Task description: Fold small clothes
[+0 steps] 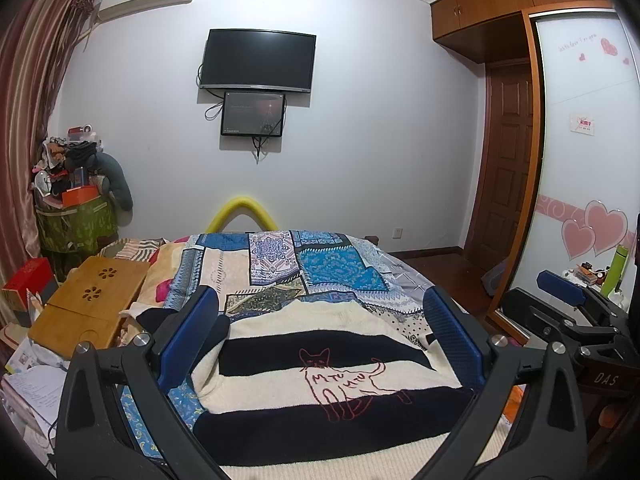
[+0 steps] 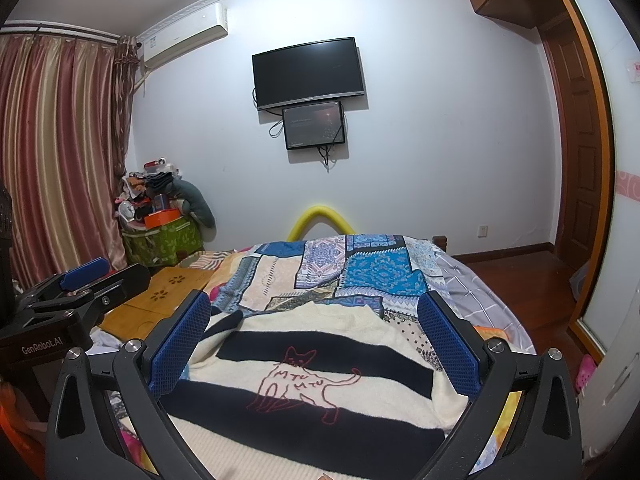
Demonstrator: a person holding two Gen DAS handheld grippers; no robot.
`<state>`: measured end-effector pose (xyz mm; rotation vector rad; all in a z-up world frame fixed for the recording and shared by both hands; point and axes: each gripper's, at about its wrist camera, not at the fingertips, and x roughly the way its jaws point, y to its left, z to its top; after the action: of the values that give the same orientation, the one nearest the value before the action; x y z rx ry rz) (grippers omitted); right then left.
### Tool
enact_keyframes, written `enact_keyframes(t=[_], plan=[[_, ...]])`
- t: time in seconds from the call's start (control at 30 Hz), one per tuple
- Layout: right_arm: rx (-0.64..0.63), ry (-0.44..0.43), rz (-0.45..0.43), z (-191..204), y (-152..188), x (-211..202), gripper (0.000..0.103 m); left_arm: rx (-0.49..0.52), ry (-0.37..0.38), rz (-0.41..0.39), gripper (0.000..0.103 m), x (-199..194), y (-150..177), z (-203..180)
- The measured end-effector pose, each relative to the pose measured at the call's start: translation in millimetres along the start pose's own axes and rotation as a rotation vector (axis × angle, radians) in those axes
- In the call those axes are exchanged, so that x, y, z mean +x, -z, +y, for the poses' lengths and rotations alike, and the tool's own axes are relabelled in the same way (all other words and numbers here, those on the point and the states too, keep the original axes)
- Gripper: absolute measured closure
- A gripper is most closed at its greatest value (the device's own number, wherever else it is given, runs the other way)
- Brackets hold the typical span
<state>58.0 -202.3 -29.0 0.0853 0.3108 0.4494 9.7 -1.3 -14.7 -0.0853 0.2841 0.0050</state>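
A small cream and black striped sweater (image 1: 320, 392) with a red cat outline lies flat on the bed; it also shows in the right wrist view (image 2: 312, 384). My left gripper (image 1: 320, 312) is open and empty, hovering above the sweater with its blue fingers (image 1: 192, 320) spread wide. My right gripper (image 2: 316, 316) is open and empty too, above the same sweater. The right gripper also shows at the right edge of the left wrist view (image 1: 568, 304), and the left gripper at the left edge of the right wrist view (image 2: 80, 276).
A patchwork blue quilt (image 1: 320, 264) covers the bed. A wooden lap tray (image 1: 88, 304) lies on the bed's left side, with papers below it. A cluttered green bin (image 1: 76, 224) stands in the far left corner. A wardrobe (image 1: 580, 160) stands to the right.
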Motion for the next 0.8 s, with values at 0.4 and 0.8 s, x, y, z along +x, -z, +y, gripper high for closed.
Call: enact_keyframes(t=[0.4,0.8], plan=[[0.0,0.0,0.001,0.4,-0.4,0.1,0.0,0.001,-0.001,0.001,0.0,0.1,-1.8,0.6],[-0.002,0.002,0.005,-0.5,6.5,2.8,0.0,-0.004,-0.001,0.004,0.0,0.7,-0.3,3.4]])
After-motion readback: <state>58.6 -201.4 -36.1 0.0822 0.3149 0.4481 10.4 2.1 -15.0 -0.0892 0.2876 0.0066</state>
